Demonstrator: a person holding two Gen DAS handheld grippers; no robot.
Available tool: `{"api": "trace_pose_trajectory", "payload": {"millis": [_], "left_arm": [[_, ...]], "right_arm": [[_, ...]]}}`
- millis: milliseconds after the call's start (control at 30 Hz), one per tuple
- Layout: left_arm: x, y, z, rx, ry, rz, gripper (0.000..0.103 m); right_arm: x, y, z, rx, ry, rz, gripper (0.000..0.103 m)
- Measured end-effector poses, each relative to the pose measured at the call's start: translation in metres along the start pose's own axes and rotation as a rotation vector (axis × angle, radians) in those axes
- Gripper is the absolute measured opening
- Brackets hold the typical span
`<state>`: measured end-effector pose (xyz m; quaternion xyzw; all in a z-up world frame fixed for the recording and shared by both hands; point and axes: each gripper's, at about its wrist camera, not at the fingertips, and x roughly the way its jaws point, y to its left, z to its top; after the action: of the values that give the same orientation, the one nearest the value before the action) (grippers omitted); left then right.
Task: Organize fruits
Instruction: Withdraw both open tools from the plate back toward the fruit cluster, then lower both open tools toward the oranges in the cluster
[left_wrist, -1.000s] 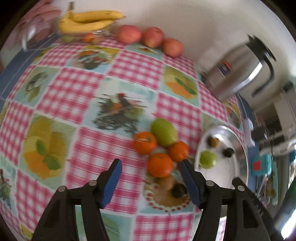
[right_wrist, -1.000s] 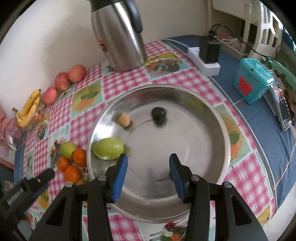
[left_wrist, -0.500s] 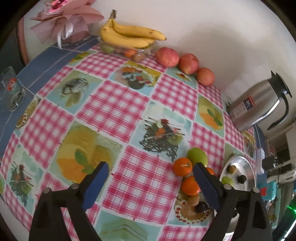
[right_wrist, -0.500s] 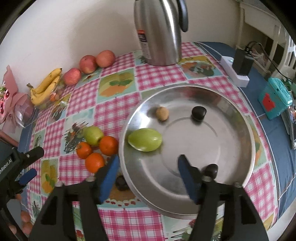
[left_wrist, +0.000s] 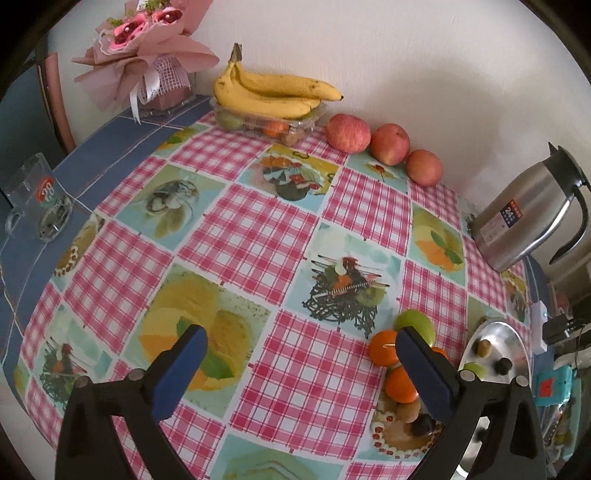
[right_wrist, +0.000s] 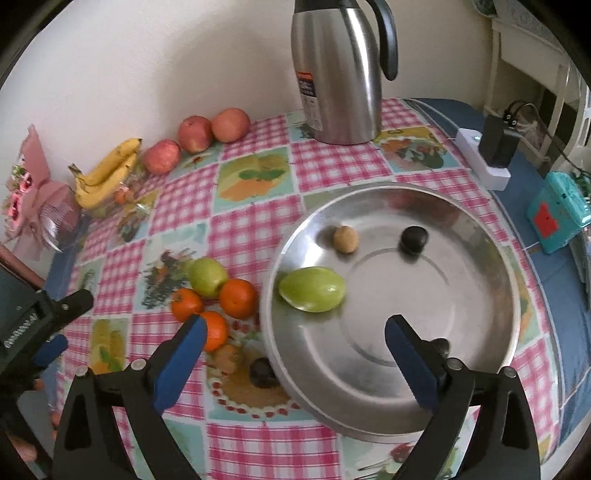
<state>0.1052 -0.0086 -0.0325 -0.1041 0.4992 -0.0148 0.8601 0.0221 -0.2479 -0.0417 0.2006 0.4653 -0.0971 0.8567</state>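
A steel plate (right_wrist: 480, 258) holds a green mango-like fruit (right_wrist: 312, 290), a small brown fruit (right_wrist: 345, 239) and two dark fruits (right_wrist: 414, 239). My right gripper (right_wrist: 295, 325) hangs above the plate's near left rim, jaws opening wide, nothing between them. Left of the plate lie a green apple (right_wrist: 207, 277), three oranges (right_wrist: 238, 298), a brown fruit (right_wrist: 227, 358) and a dark fruit (right_wrist: 262, 373). My left gripper (left_wrist: 297, 339) hovers over bare cloth, jaws opening, empty, its right finger in front of the oranges (left_wrist: 384, 347) and green apple (left_wrist: 415, 325).
Bananas (left_wrist: 273, 92) on a clear box and three red apples (left_wrist: 347, 133) line the wall. A steel jug (right_wrist: 336, 74) stands behind the plate. A bouquet (left_wrist: 147, 55) and glass mug (left_wrist: 37, 199) are far left; a power strip (right_wrist: 487, 155) and teal box (right_wrist: 554, 214) sit right.
Both grippers' jaws have spread much wider. Both views have drawn back and tilted up, showing more of the far table. A small dark fruit now shows on the plate by my right finger.
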Motion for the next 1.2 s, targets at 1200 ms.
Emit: {"api": "trace_pose_trajectory", "payload": {"millis": [1200], "left_arm": [[0.013,0.012,0.004,0.003,0.012,0.058,0.103]], "right_arm": [[0.004,0.071,-0.012,-0.131,-0.066,-0.088,0.097]]}}
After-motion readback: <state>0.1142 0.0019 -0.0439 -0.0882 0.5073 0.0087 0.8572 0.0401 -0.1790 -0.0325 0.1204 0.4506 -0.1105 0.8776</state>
